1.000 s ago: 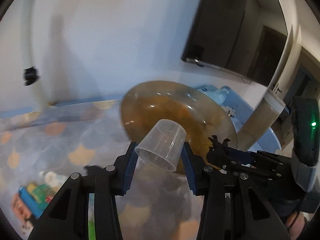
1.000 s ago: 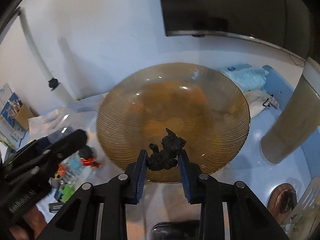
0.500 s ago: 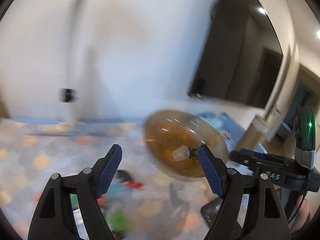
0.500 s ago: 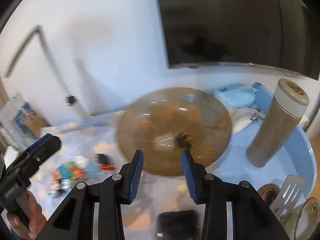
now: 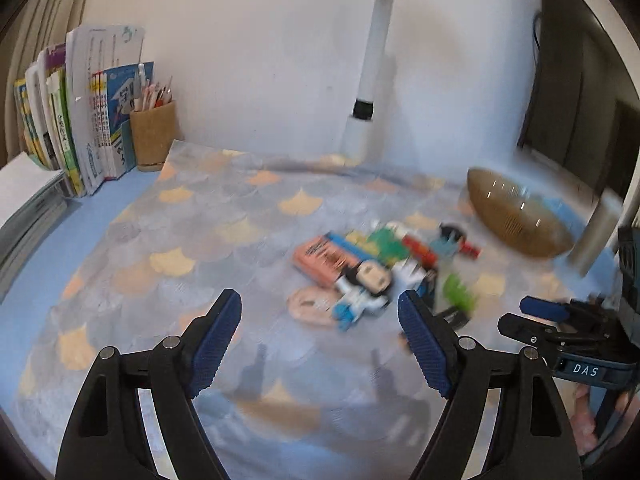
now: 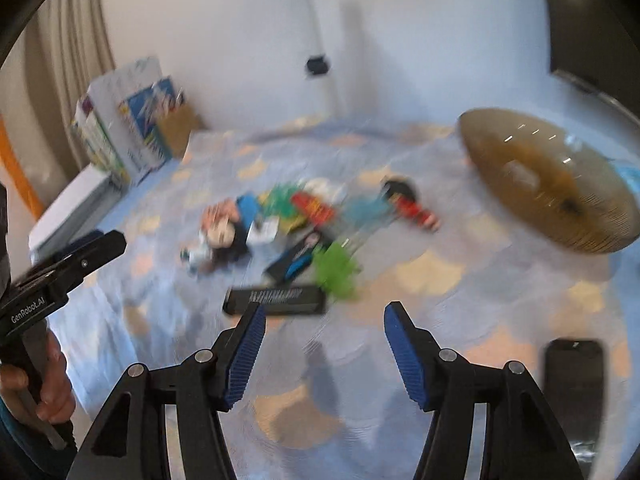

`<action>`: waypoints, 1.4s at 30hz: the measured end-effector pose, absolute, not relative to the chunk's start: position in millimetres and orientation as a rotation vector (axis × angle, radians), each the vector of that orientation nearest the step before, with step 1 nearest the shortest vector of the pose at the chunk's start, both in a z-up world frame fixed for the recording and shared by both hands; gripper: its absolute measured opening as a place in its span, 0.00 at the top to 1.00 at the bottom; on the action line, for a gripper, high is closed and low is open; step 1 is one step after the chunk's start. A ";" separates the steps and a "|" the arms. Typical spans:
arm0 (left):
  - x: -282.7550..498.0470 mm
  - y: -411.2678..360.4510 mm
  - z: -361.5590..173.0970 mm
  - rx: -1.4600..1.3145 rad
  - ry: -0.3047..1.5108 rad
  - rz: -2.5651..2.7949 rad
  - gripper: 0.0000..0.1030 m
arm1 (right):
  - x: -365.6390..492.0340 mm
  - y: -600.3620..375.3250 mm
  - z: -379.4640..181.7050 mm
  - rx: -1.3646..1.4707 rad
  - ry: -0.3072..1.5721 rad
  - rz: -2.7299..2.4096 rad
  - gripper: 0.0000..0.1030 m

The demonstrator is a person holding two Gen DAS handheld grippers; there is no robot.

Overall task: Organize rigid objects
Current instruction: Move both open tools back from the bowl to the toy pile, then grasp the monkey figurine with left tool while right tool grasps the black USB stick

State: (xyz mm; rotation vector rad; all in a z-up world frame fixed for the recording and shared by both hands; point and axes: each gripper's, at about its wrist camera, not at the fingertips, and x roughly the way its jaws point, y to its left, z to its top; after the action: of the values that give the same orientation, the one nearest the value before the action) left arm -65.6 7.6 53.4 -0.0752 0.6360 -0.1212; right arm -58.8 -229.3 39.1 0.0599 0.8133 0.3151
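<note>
Toys (image 5: 384,264) lie heaped on the surface, at twelve o'clock from the left tongs (image 5: 320,344); the amber bowl (image 5: 516,216) waits at two o'clock. Both left and right tongs (image 6: 322,350) have just been opening and stand spread, empty, free for another pick.

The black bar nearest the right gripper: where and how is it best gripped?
Black bar: judging by its flat, long, narrow shape, grip it mid-length across the narrow width, coming from above. The right gripper is open, empty and just short of it, its jaws having just been opening.
</note>
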 end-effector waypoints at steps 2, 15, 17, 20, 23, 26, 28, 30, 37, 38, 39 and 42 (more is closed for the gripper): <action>-62.2 7.8 43.7 -0.048 0.653 -0.128 0.23 | -59.4 -224.7 25.2 0.042 0.828 0.311 0.42; -57.1 11.0 26.8 -0.084 0.717 -0.190 0.23 | -58.9 -210.4 14.7 -0.070 0.855 0.300 0.41; -53.6 10.8 25.7 -0.088 0.741 -0.193 0.23 | -58.1 -210.4 13.8 -0.069 0.865 0.305 0.41; -43.7 5.7 26.6 -0.039 0.795 -0.204 0.24 | -50.5 -208.1 9.9 -0.071 0.929 0.368 0.41; -31.8 -3.9 36.2 0.030 0.809 -0.238 0.25 | -36.6 -202.7 13.1 -0.129 0.999 0.421 0.41; -14.5 -13.0 36.5 0.048 0.831 -0.298 0.27 | -22.8 -196.7 17.0 -0.154 1.016 0.440 0.41; 0.0 -18.8 29.5 0.053 0.870 -0.322 0.38 | -14.0 -194.3 12.3 -0.156 1.028 0.451 0.41; 11.2 -23.8 24.1 0.044 0.897 -0.350 0.45 | -7.5 -192.7 10.8 -0.154 1.015 0.455 0.41; 23.5 -47.8 18.5 0.132 0.904 -0.354 0.55 | -5.4 -177.8 11.9 -0.154 0.999 0.564 0.38; 23.7 -46.6 18.5 0.125 0.905 -0.358 0.55 | -11.2 -172.5 12.1 -0.163 1.001 0.607 0.38; 23.3 -43.8 18.2 0.109 0.907 -0.363 0.55 | -17.1 -167.3 12.7 -0.170 1.002 0.648 0.38; 16.8 -27.9 18.1 0.047 0.917 -0.374 0.55 | -40.3 -153.6 13.8 -0.205 1.003 0.751 0.38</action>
State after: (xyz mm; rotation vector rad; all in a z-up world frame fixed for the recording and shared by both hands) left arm 16.8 -27.9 18.1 0.0471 0.9170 -0.3739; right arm -40.3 -153.6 13.8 -0.2048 1.0034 0.7514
